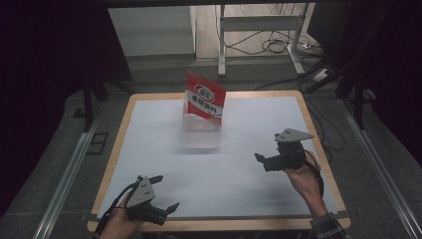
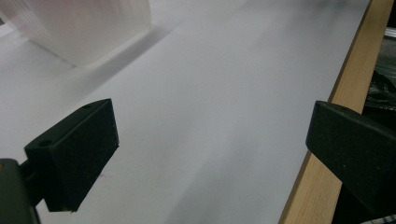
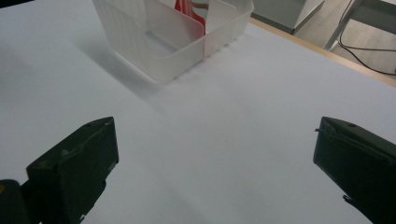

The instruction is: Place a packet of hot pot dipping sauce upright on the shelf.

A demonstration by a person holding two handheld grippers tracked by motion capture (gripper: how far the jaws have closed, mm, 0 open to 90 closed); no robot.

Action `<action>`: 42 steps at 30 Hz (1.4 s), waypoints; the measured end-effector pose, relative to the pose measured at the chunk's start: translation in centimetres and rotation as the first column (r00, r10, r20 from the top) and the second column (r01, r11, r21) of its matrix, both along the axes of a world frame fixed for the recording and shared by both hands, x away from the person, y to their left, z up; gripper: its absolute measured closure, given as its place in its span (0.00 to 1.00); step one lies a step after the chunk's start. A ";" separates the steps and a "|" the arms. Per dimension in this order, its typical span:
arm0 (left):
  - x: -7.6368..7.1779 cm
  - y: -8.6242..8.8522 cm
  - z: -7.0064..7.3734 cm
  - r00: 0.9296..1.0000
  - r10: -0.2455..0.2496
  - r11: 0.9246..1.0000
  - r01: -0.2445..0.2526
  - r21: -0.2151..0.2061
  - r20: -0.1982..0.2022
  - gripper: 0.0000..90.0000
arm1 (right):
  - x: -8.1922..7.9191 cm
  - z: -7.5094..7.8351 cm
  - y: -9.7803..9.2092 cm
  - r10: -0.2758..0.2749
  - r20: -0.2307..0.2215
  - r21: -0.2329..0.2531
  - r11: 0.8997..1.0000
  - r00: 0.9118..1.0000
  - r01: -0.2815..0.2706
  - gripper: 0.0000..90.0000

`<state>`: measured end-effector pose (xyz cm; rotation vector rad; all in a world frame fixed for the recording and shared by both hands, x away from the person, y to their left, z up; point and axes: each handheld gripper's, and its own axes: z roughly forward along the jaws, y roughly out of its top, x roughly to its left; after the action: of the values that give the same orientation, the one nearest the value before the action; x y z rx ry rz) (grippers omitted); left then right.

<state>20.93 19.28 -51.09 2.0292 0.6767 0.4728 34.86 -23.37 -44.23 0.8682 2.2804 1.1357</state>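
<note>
A translucent plastic bin (image 1: 201, 133) stands on the white table top (image 1: 234, 174), towards the back middle. A red-and-white packet (image 1: 204, 100) stands upright in its far part. My left gripper (image 1: 168, 191) sits near the front left corner, open and empty, about a third of the table away from the bin. My right gripper (image 1: 266, 149) hovers at the right side, open and empty, its jaws turned towards the bin. The right gripper view (image 3: 215, 154) looks at the bin (image 3: 177, 42), its inner dividers and the packet (image 3: 187, 11). The left gripper view (image 2: 210, 140) catches a bin corner (image 2: 93, 28).
The table has a wooden rim (image 2: 336, 93) around the white sheet. Metal rails (image 1: 69, 174) run along both sides below it. Behind the table stand a metal frame's legs (image 1: 221, 40), with cables (image 1: 268, 47) on the floor. Dark curtains close off both sides.
</note>
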 end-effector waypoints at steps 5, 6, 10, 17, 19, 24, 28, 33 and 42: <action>0.0 0.0 0.0 1.000 0.000 1.000 0.000 0.001 0.000 0.03 | -0.6 -0.7 -1.1 -0.025 -0.003 0.005 1.000 1.000 0.025 0.00; 0.0 0.0 0.0 1.000 -0.001 1.000 0.001 0.001 0.000 0.03 | -0.8 -0.8 -1.3 -0.031 -0.005 0.006 0.999 0.999 0.031 0.00; 0.0 -0.1 0.0 1.000 0.000 1.000 0.000 0.003 0.000 0.03 | -1.3 -1.3 -2.1 -0.046 0.001 0.011 0.999 0.999 0.046 0.00; 0.0 -0.1 0.0 1.000 -0.001 1.000 0.001 0.006 0.001 0.03 | -2.3 -2.1 -3.5 -0.066 0.016 0.004 0.998 0.998 0.066 0.00; 0.0 -0.1 0.0 1.000 -0.002 1.000 0.002 0.007 0.000 0.03 | -2.6 -2.3 -3.9 -0.073 0.017 0.001 0.997 0.997 0.073 0.00; 0.0 -0.2 -0.1 1.000 -0.004 1.000 0.004 0.011 0.001 0.03 | -3.2 -2.7 -4.5 -0.081 0.023 -0.006 0.997 0.996 0.082 0.00; -0.1 -0.2 -0.1 1.000 -0.006 1.000 0.006 0.015 0.002 0.03 | -3.6 -3.1 -5.1 -0.085 0.024 -0.014 0.996 0.996 0.085 0.00; -0.1 -0.3 -0.1 1.000 -0.009 1.000 0.009 0.022 0.005 0.03 | -4.2 -3.6 -5.7 -0.095 0.021 -0.024 0.995 0.995 0.096 0.00; -0.2 -0.4 -0.1 1.000 -0.015 0.999 0.015 0.033 0.010 0.03 | -4.7 -4.4 -6.6 -0.110 -0.009 -0.068 0.992 0.994 0.109 0.00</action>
<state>20.77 18.89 -51.19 2.0604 0.6512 0.4879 30.19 -29.92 -48.61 0.9646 2.2379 1.0023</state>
